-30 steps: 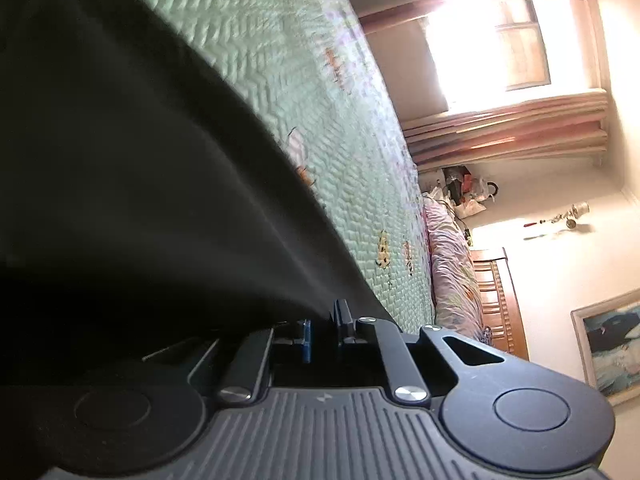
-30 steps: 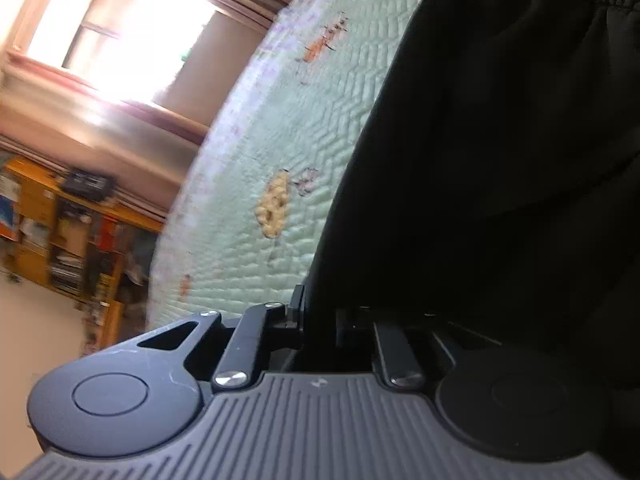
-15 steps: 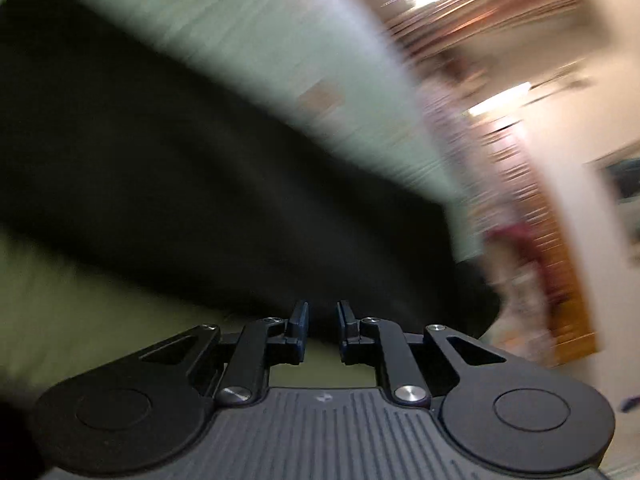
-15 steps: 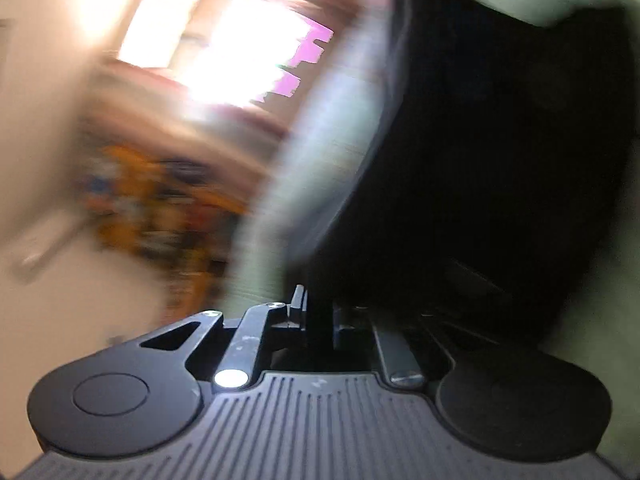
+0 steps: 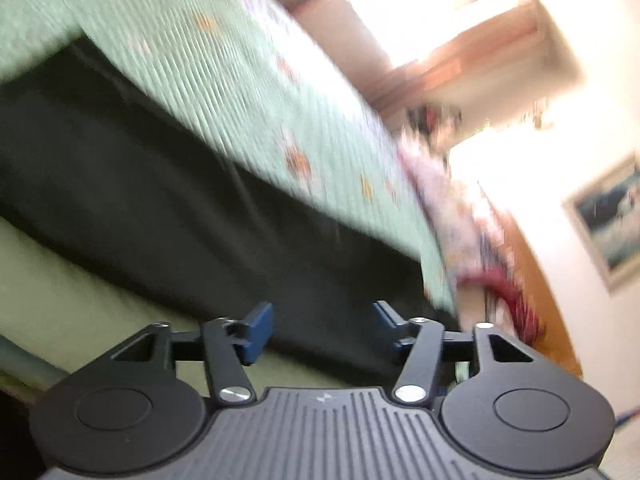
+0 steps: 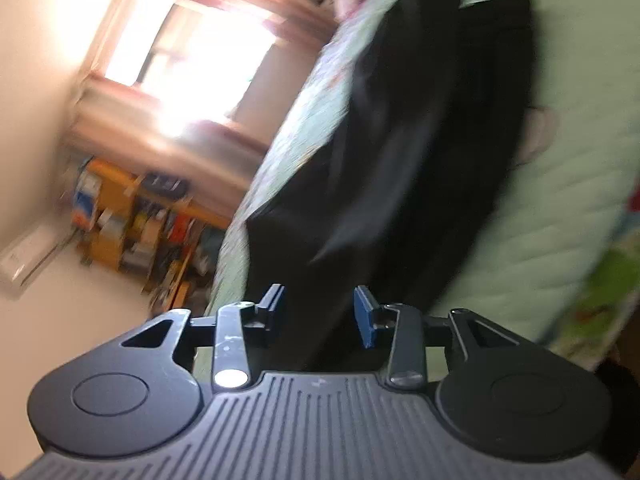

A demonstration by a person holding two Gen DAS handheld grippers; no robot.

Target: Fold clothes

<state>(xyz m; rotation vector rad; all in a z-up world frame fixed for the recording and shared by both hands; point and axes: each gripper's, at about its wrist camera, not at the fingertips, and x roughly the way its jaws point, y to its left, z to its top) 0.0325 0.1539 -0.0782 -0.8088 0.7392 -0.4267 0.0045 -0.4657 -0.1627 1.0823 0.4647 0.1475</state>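
Note:
A black garment (image 5: 160,184) lies in a long band across the pale green quilted bedspread (image 5: 224,64). My left gripper (image 5: 322,326) hovers at its near edge with its jaws opening; the blue pads (image 5: 260,328) stand apart and press on nothing. In the right wrist view the same black garment (image 6: 420,140) stretches away over the bedspread (image 6: 552,208). My right gripper (image 6: 320,312) is opening too. The dark cloth shows in the gap between its pads (image 6: 366,320), which do not press on it. Both views are blurred by motion.
A bright window with curtains (image 6: 192,52) and a cluttered wooden shelf unit (image 6: 132,232) fill the left of the right wrist view. Flowered pillows (image 5: 452,200), a wooden headboard (image 5: 532,280) and a framed picture (image 5: 612,216) lie to the right of the left wrist view.
Both grippers were shut on the black cloth and have opened, letting it go. The garment now lies on the bed, and both hands have swung back from it.

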